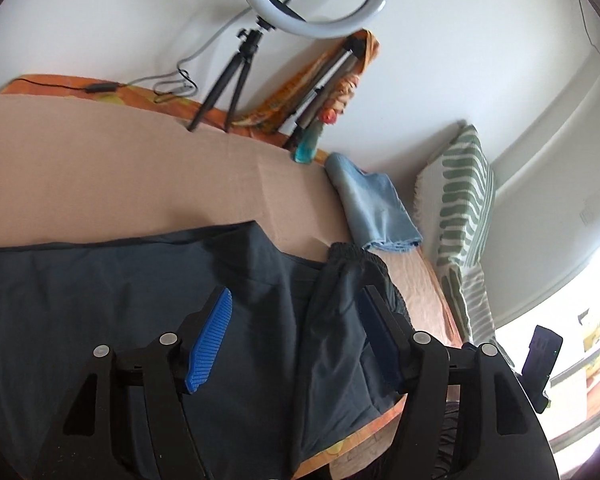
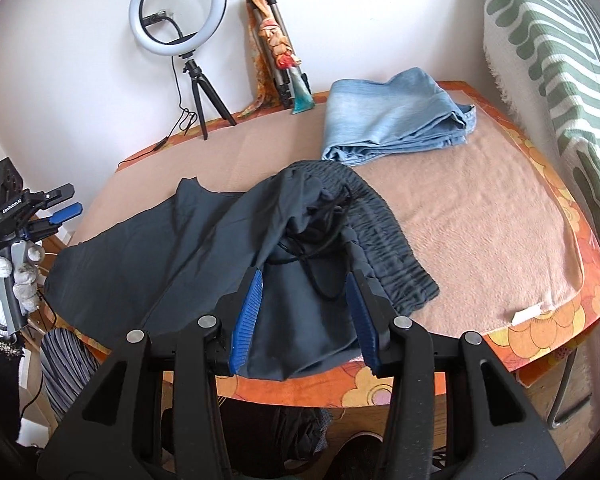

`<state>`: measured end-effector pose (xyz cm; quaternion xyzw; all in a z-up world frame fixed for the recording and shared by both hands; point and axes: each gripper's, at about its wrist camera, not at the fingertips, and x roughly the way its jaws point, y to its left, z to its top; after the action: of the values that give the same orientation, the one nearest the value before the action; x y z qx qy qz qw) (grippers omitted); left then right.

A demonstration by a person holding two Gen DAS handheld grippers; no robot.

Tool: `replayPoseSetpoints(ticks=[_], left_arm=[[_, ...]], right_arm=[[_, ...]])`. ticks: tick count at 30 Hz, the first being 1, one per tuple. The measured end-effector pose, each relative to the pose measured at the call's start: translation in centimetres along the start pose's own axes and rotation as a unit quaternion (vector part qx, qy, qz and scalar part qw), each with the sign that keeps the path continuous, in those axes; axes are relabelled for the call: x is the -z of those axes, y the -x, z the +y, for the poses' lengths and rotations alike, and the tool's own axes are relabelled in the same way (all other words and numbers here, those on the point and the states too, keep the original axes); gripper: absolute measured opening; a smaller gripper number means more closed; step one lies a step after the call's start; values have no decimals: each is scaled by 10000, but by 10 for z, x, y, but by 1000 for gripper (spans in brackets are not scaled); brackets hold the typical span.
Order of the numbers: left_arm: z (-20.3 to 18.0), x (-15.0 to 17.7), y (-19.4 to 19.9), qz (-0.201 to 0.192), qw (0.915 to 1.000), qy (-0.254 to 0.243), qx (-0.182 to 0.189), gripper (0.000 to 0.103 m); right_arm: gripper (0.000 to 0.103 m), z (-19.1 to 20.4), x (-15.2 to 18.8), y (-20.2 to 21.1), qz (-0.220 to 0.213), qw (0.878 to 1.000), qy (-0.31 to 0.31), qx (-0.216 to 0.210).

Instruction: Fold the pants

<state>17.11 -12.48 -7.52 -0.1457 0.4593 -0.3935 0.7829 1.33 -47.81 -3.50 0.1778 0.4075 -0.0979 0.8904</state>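
Dark, smooth pants [image 2: 260,236], waistband ruched and drawstring loose, sprawl to the table's [image 2: 480,216] near edge; left gripper [image 1: 296,336] and right gripper [image 2: 306,312] both gape, released.

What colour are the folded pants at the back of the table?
The folded denim pants are light blue, faded paler in places. The right wrist view shows them best.

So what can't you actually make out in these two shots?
- Pants legs: left wrist view cuts them at its left edge; right wrist view loses them over the table edge.
- Pants' near hem: hidden behind the right tool.
- Jeans: folded, so inner layers are hidden.
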Motion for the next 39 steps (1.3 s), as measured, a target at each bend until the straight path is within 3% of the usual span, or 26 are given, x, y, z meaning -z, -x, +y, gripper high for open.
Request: replayPoseSetpoints(ticks=[2,7,12,17,26,27,28,30,34,39], left_arm=[[-8,-1,-31,418,9988,-14,237,65],[-14,0,-100,1281,9911,186,321,65],[-23,3,-147,1700,9854,76,51,65],[-27,1,-183,1909,9815,163,36,65],[-45,-6,-220,1867,9819,225,209,62],[-49,-6,-221,1771,9840,130,175,58],[-53,-6,-221,1689,9855,9,148,41],[-62,-6,-226,1650,9860,-195,109,20],[-81,-6,-220,1363,9887,-626,89,8],[-114,-2,-197,1008,9878,-1119,400,5]], right_arm=[[46,-8,0,2,-31,10000,-71,-3],[46,-20,6,6,-61,9997,-193,-110],[46,-31,14,3,3,9995,-274,-127],[46,-42,19,-4,90,9991,-380,-160],[46,-55,19,-12,157,9989,-411,-165],[46,-57,20,-12,150,9988,-434,-179],[46,-58,20,-12,142,9987,-447,-193],[46,-60,21,-13,139,9986,-476,-203],[46,-66,24,-15,159,9979,-577,-244],[46,-76,23,-11,97,9961,-820,-321]])
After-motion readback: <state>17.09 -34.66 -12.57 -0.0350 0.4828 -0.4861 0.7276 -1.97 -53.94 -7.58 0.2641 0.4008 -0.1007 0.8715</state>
